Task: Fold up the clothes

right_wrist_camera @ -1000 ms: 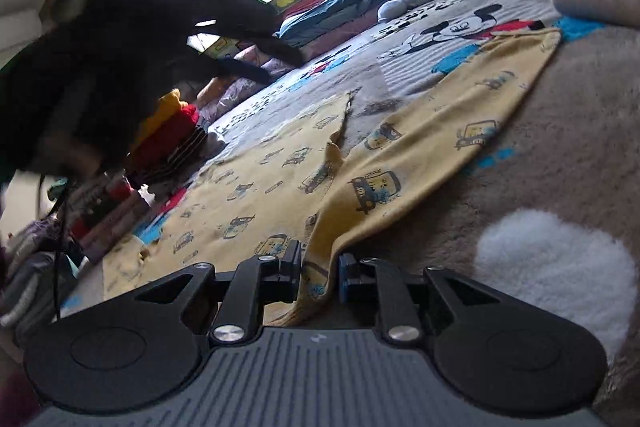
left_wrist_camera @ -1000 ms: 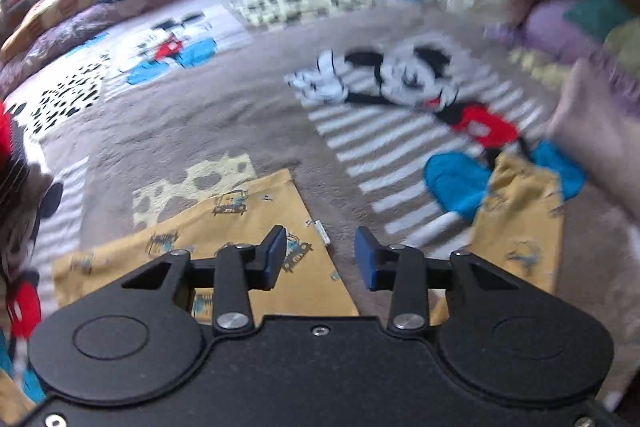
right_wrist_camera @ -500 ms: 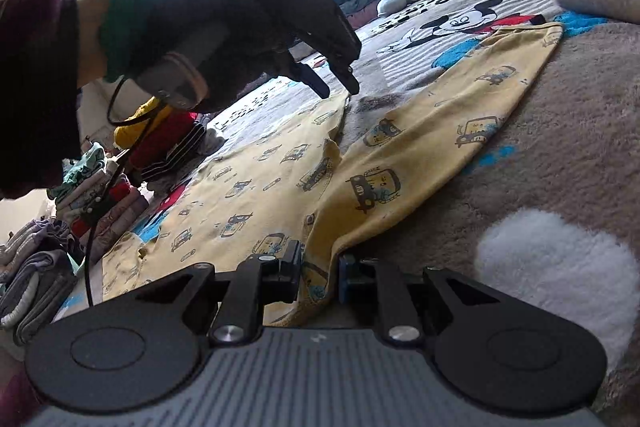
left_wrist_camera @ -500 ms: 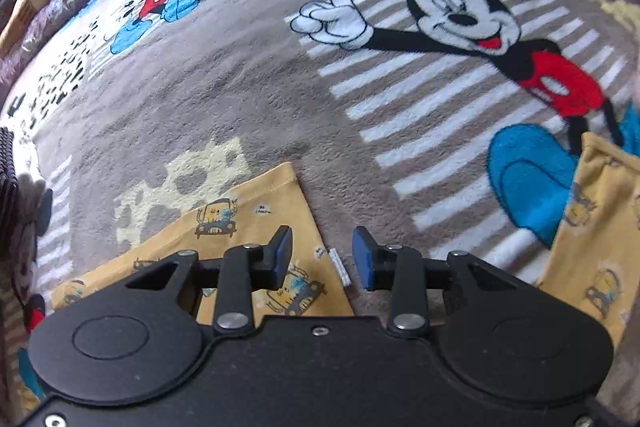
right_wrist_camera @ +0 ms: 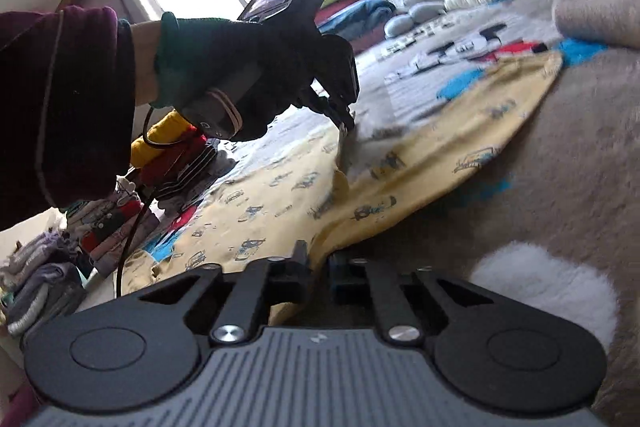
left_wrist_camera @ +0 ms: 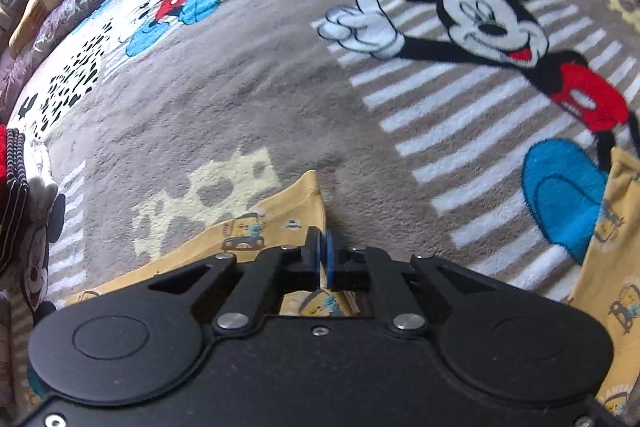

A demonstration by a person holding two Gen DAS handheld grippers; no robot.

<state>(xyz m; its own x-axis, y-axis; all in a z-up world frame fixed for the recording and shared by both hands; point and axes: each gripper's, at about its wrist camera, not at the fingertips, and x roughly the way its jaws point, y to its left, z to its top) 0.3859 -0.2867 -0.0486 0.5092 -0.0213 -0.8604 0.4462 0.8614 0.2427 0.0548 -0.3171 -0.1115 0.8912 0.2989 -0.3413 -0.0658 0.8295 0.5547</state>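
1. The left gripper (left_wrist_camera: 323,254) has its blue pads pressed together on a corner of the yellow printed garment (left_wrist_camera: 256,223), low in the frame's centre
2. The right gripper (right_wrist_camera: 318,261) is clamped on another edge of the garment, spread over the Mickey Mouse blanket (left_wrist_camera: 472,39)
3. A black-gloved hand (right_wrist_camera: 256,67) holds the left gripper at upper left

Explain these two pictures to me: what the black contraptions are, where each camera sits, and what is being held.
No robot: a person holds a two-finger tool in each hand, with a camera looking along its fingers. The left camera shows the left gripper shut on a corner of the yellow garment, which lies on a cartoon-mouse blanket. The right camera shows the right gripper pinching another edge of that garment, and the gloved left hand holding its tool. Folded clothes are stacked beyond.
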